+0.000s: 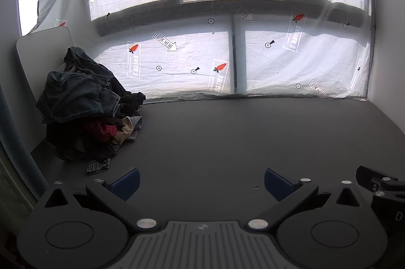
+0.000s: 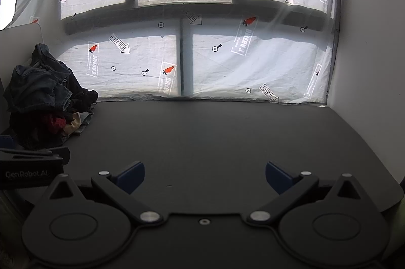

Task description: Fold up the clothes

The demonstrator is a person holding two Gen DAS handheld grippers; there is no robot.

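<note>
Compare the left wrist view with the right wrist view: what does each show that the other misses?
Only the left wrist view shows the checked cloth at the near foot of the clothes pile, and the right gripper's body at its right edge. Only the right wrist view shows the left gripper's body, with lettering on it, at its left edge. Both show the pile at the far left of the dark table, the printed sheet over the window, and their own gripper, left gripper and right gripper, open and holding nothing.
</note>
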